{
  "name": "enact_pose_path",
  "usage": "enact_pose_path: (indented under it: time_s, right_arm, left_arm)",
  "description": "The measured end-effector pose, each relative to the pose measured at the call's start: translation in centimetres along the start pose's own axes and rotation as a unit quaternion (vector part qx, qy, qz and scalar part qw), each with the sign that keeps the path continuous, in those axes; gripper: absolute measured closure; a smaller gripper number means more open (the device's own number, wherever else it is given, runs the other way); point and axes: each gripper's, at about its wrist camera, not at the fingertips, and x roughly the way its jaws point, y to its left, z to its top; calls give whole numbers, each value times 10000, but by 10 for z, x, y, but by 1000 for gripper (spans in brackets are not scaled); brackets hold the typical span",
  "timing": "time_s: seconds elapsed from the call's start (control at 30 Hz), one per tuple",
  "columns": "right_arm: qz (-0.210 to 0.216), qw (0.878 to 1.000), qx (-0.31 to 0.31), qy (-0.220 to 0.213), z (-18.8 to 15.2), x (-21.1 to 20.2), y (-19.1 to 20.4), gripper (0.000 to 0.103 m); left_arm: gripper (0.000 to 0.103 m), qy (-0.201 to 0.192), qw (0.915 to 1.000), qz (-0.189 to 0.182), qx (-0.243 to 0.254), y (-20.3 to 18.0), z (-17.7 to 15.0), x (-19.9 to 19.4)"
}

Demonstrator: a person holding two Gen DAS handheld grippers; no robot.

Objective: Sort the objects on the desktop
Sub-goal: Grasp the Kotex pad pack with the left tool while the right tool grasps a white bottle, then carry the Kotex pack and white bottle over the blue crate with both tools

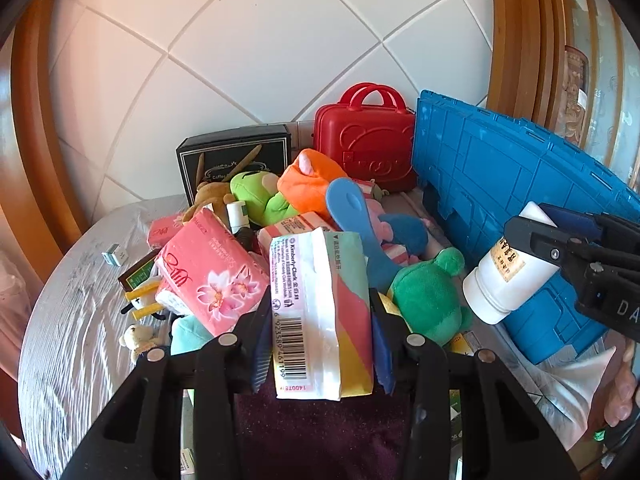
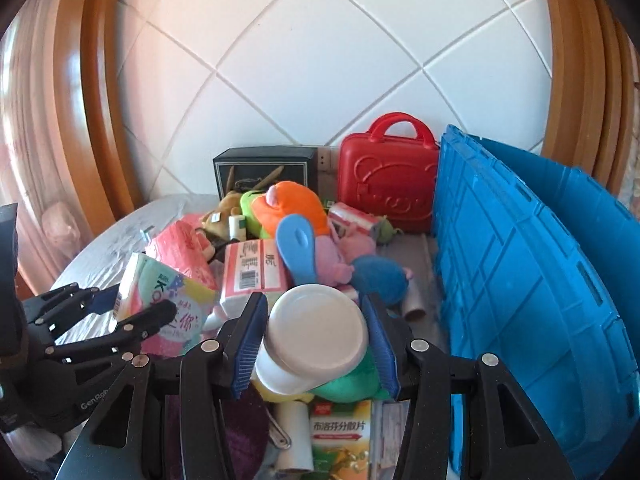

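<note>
The blue crate [image 2: 532,280] walls the right edge, just beside the heap of toys and packs; bare tabletop [image 1: 76,292] lies left. The left gripper [image 1: 320,344] clamps a tissue pack [image 1: 320,312], long axis pointing away. The right gripper [image 2: 316,340] pinches a white bottle [image 2: 312,340], cap forward, above the pile.

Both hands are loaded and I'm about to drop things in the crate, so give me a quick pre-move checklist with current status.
1. Left gripper shut on the tissue pack, pads on both sides: ok.
2. Right gripper shut on the white bottle: ok.
3. Bottle cap on: ok.
4. Blue crate beside the right gripper: ok.
5. Room inside the crate: cannot tell, only its outer wall shows.
6. Held items lifted free of the pile of toys: cannot tell.
</note>
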Motion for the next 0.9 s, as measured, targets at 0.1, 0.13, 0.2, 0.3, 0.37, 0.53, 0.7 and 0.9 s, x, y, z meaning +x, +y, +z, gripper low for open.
enact_pose_path:
  time_s: [0.1, 0.13, 0.2, 0.3, 0.37, 0.53, 0.7, 0.9]
  right_arm:
    - [119, 9998, 25, 172, -8, 7, 4, 54]
    - [145, 9997, 12, 215, -10, 10, 5, 54]
    - [193, 9995, 0, 250, -12, 12, 7, 54]
    - [207, 9996, -16, 191, -10, 10, 7, 54]
    - [164, 9998, -45, 60, -4, 4, 6, 54]
    - [-76, 9987, -57, -504, 25, -34, -12, 54]
    - [-521, 9933, -3, -1035, 53, -84, -52, 54]
    - [-1240, 9831, 55, -1344, 67, -135, -130, 55]
  left_arm:
    - [63, 190, 9998, -28, -82, 6, -11, 7]
    - [63, 222, 9997, 1, -96, 7, -13, 8]
    - [63, 211, 9997, 29, -96, 7, -15, 5]
    - [63, 61, 9999, 70, -60, 5, -8, -3]
    - [63, -120, 9999, 99, 26, -2, 2, -12]
    - [63, -666, 9975, -1, 243, -36, 41, -35]
    - [63, -1237, 9901, -371, 544, -101, 84, -55]
    - [63, -1583, 9798, -908, 823, -201, 129, -63]
